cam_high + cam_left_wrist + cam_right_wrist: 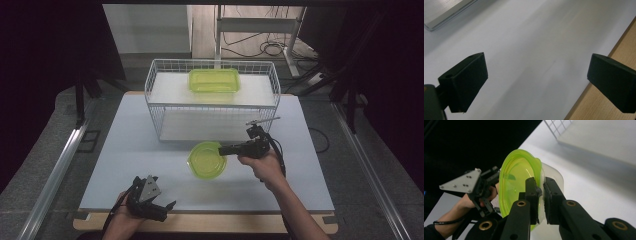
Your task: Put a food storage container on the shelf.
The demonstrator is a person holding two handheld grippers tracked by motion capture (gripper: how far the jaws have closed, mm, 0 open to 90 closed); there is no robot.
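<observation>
R claw [540, 195] clamped on round green container [206, 159] rim.

light: dim, dark surround | shadows: soft | blur: slight, left gripper view

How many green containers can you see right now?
2. A rectangular tub sits on the wire rack's top shelf; a round tub is gripped at its rim by the right tongs in front of the rack.

Right tongs [540, 195] covering part of bowl [520, 182] rim; bowl's lower edge lying hidden behind them. Left tongs [536, 82] view cutting rack [441, 10] corner at frame edge.
</observation>
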